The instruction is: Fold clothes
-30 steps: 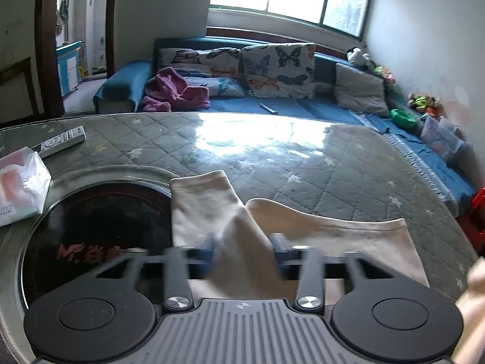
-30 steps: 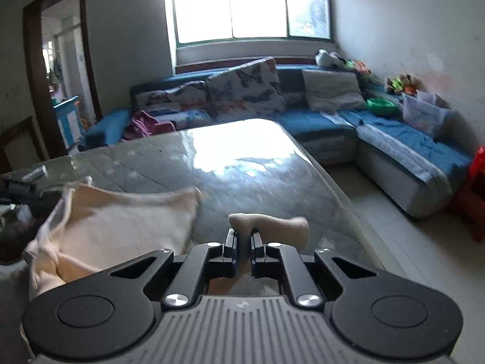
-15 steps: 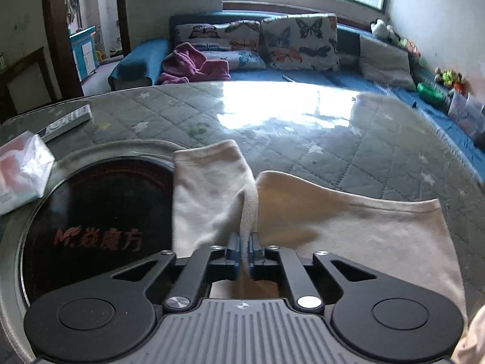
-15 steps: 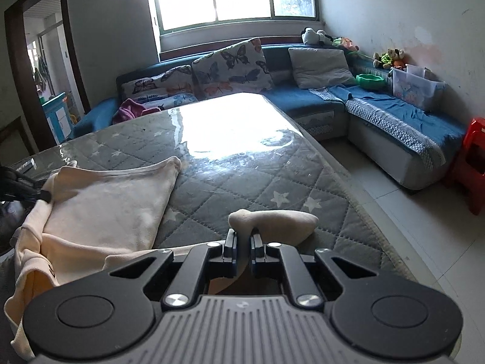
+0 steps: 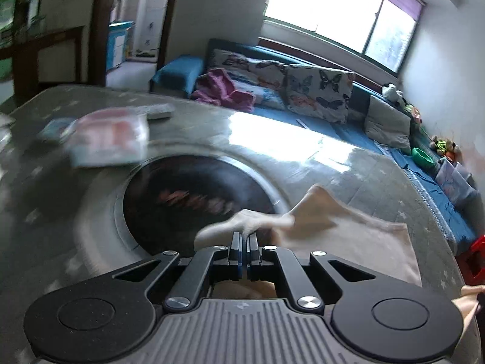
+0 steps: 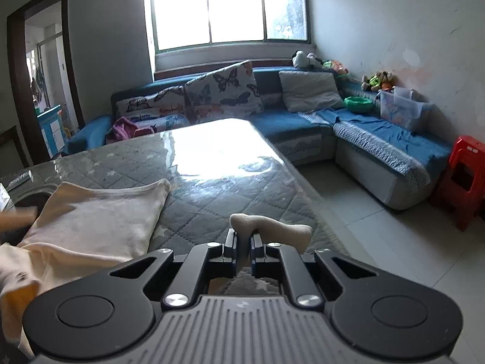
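A cream garment lies spread on the quilted grey table. My left gripper is shut on a bunched edge of it, lifted over the dark round inset. In the right wrist view the cream garment spreads to the left, and my right gripper is shut on another end of it, which pokes up and to the right past the fingertips near the table's right edge. How the two held parts join is hidden below the grippers.
A pink-and-white packet and a remote lie on the table beyond the inset. A blue corner sofa with butterfly cushions runs behind and right. A red stool stands on the tiled floor.
My left gripper has shut on the garment edge, then swung left and lifted it over the dark inset, blurring the view. My right gripper keeps its hold, little moved.
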`<state>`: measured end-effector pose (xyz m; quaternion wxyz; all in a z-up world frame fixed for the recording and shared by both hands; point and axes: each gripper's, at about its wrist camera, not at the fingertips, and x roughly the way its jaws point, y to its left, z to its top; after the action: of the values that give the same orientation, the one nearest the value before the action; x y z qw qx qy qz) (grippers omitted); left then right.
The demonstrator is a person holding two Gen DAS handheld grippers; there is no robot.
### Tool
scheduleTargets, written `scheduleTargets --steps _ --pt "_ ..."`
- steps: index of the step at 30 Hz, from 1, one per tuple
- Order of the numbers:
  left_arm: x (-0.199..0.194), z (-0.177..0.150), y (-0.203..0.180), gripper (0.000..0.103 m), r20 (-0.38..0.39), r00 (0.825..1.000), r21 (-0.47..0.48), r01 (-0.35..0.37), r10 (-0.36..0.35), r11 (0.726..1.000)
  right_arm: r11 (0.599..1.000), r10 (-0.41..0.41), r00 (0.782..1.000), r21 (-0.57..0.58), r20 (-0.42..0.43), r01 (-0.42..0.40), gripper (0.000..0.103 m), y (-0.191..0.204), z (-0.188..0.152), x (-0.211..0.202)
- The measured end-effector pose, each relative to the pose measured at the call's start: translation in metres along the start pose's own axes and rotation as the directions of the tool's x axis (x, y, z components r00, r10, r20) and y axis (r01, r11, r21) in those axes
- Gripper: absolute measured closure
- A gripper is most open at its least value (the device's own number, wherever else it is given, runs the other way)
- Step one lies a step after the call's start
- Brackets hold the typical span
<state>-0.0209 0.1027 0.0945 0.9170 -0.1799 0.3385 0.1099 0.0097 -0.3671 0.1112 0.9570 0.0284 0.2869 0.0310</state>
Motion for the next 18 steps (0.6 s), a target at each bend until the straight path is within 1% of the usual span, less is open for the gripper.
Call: scheduleTargets --steps 4,6,8,11,13,14,15,17,18 --pt "-0.027 -0.022 0.033 0.100 -0.036 0.999 -0.062 -0.001 -0.001 0.998 1.000 -0.014 1.000 0.006 0.015 0.013 0.096 -0.006 -0.002 -0.018" --pt "-0.029 -0.036 0.043 0.100 -0.072 0.997 -0.075 -0.011 0.006 0.997 1.000 -0.021 1.000 0.009 0.003 0.021 0.096 -0.008 -0.006 -0.022" --pt "-0.028 -0.047 0.050 0.100 -0.108 0.994 -0.070 -0.030 0.023 0.997 0.999 -0.032 0.999 0.005 -0.036 0.032 0.095 -0.010 -0.011 -0.019" --pt "-0.020 -0.055 0.055 0.099 -0.166 0.985 -0.072 -0.048 0.036 0.996 0.999 -0.034 0.996 0.026 -0.088 0.037 0.091 -0.017 -0.017 -0.011" --pt "-0.022 -0.054 0.052 0.094 -0.170 0.985 -0.046 -0.037 0.029 0.998 0.999 -0.040 0.994 0.016 -0.104 0.042 0.084 -0.020 -0.019 -0.010" --pt "-0.024 -0.053 0.049 0.092 -0.165 0.986 -0.027 -0.033 0.028 0.999 0.999 -0.045 0.993 0.007 -0.107 0.046 0.082 -0.022 -0.019 -0.012" --pt "-0.027 -0.051 0.047 0.088 -0.151 0.988 -0.006 -0.033 0.031 0.999 0.999 -0.046 0.993 0.004 -0.107 0.047 0.081 -0.023 -0.018 -0.013" --pt "-0.031 -0.047 0.043 0.085 -0.132 0.991 0.022 -0.026 0.029 0.999 0.999 -0.049 0.993 -0.003 -0.107 0.049 0.078 -0.026 -0.016 -0.016" --pt "-0.032 -0.044 0.041 0.077 -0.124 0.992 0.031 -0.022 0.026 0.999 0.999 -0.051 0.993 -0.004 -0.106 0.051 0.078 -0.028 -0.015 -0.017"
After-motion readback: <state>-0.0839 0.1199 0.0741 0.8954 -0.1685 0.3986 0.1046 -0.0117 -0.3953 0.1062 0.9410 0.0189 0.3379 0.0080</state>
